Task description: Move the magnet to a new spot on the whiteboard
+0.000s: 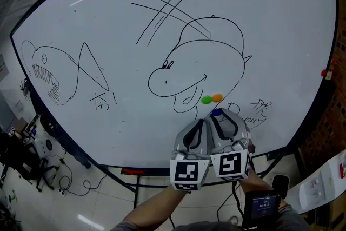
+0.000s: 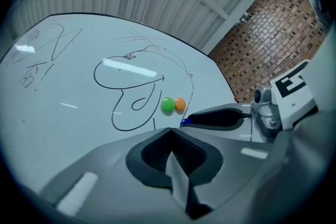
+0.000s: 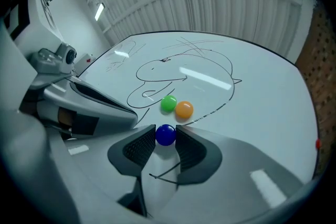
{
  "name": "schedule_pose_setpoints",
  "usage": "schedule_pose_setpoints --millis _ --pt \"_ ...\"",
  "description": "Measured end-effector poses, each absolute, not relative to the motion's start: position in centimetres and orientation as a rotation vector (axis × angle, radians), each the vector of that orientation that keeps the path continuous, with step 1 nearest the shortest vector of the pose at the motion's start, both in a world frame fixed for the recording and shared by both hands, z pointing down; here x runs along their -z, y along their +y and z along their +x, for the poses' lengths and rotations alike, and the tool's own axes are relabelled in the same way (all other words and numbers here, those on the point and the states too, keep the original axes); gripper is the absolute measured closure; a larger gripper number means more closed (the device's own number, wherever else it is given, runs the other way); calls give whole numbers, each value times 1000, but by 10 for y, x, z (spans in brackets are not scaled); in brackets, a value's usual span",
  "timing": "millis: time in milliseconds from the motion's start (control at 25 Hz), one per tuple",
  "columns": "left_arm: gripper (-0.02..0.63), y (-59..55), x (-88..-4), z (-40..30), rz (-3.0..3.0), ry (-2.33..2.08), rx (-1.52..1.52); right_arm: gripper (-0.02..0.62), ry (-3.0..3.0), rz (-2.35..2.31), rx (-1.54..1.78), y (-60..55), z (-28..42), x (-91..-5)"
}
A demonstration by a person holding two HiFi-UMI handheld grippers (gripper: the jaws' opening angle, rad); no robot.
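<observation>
Nearest us, the right claw (image 3: 166, 139) is clamped on the blue magnet (image 3: 165, 135). The magnet sits on the whiteboard (image 3: 262, 97), just beside the touching green magnet (image 3: 168, 104) and orange magnet (image 3: 184, 109). We see the left claw (image 2: 170, 129) alongside, its jaws together and empty.

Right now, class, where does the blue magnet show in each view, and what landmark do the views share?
Head view: blue magnet right of centre, just below the middle.
Left gripper view: a blue sliver just right of centre.
Right gripper view: low centre, between the jaws.
Landmark: green magnet beside orange magnet, just above it.
</observation>
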State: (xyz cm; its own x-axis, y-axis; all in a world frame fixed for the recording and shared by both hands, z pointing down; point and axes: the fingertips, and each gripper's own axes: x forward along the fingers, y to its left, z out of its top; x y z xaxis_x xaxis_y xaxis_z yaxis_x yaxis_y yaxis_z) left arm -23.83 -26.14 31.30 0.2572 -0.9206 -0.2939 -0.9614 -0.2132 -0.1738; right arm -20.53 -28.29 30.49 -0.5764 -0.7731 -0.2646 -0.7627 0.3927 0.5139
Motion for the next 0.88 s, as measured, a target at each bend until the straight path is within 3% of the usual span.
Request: schedule_pose_setpoints --millis 880 --pt "611 -320 -300 26 -2473 1362 -260 469 -2368 1750 810 -340 58 -301"
